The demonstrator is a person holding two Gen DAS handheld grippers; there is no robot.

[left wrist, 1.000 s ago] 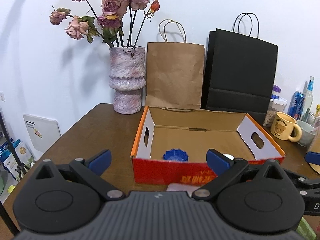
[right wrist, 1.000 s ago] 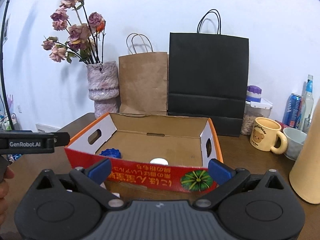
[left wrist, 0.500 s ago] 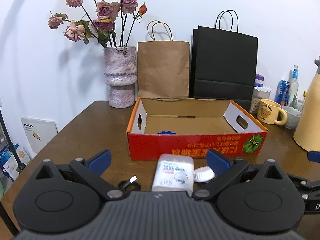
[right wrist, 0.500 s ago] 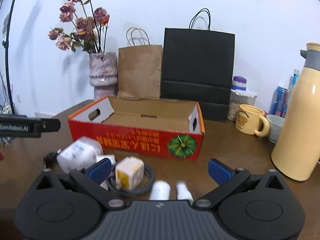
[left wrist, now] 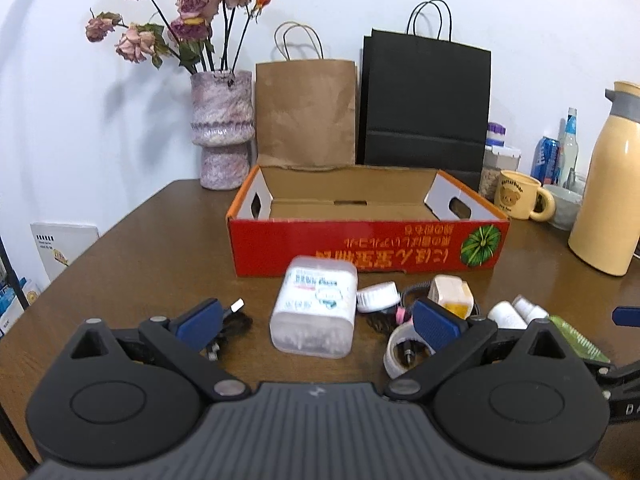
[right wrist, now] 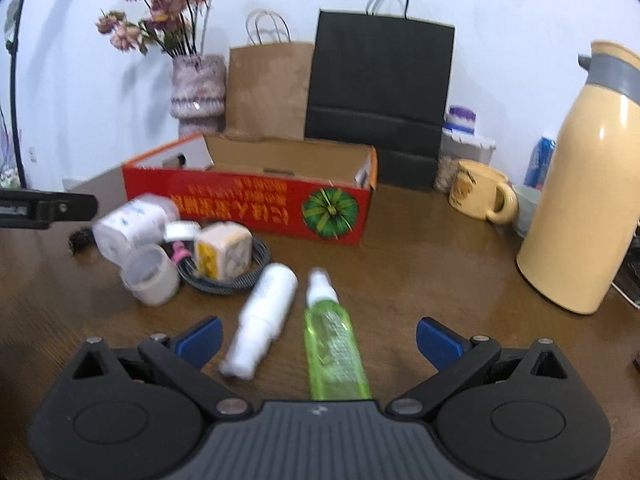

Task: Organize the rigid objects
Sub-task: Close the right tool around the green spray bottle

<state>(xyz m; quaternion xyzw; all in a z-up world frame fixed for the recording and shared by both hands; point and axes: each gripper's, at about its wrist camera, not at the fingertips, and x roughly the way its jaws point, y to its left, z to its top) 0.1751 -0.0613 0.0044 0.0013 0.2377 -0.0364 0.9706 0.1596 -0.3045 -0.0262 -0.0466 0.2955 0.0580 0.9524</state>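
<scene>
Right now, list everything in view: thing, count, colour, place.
cardboard box: 1, red outside, table centre, open.
cotton swab tub: 1, clear white, lying in front of box.
white cap: 1, white, right of tub.
plug adapter: 1, cream, on coiled dark cable.
tape roll: 1, white, left of cable.
white bottle: 1, lying, near right gripper.
green spray bottle: 1, lying beside it.
thermos: 1, cream, far right.
mug: 1, cream, right of box.
paper bags: 2, brown and black, behind box.
vase: 1, pink, dried roses.
left gripper: open.
right gripper: open.
</scene>
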